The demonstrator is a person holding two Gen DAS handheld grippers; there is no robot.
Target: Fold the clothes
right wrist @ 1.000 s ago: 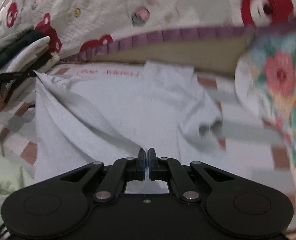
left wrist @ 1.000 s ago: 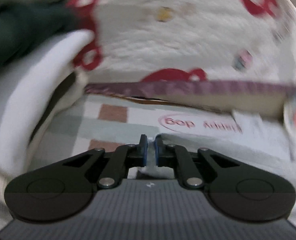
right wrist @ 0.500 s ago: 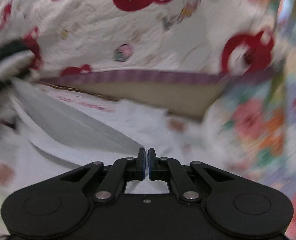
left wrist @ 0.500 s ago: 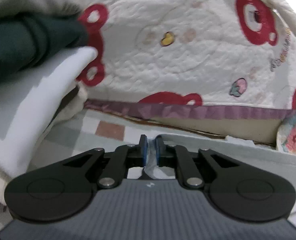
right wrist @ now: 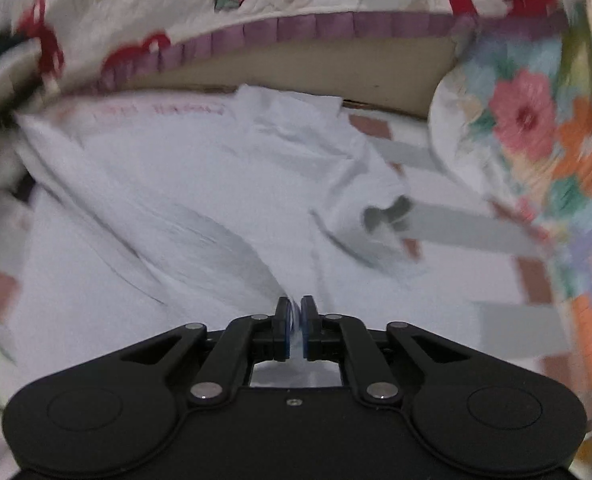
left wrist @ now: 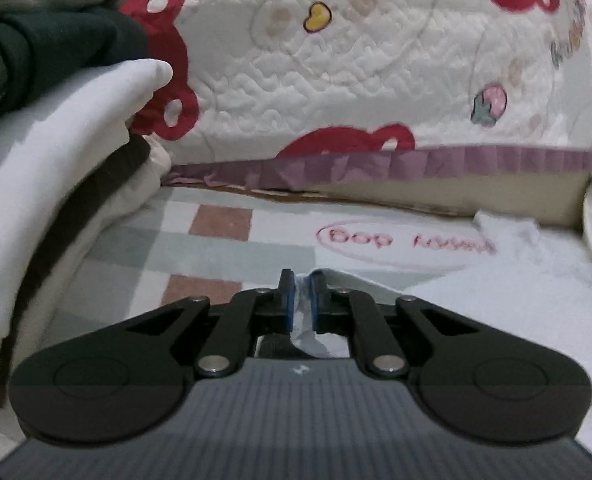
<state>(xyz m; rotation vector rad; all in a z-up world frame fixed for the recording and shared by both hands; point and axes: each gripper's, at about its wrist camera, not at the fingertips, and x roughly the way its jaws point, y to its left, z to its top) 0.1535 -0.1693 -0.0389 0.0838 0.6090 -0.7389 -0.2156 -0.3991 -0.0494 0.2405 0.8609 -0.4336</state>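
**On the checked bed, both claws pinch the white garment**

On the bed's checked sheet (left wrist: 220,222) of pale green and brick-red squares lies a crumpled white cotton garment (right wrist: 200,184). The left claw (left wrist: 301,286) is closed on a fold of its edge. The right claw (right wrist: 295,310) likewise nips a bunched ridge of the same cloth. A stack of folded clothes (left wrist: 56,152) sits left. A white quilt with red bears (left wrist: 336,80) rises behind, and a floral pillow (right wrist: 528,128) sits right.
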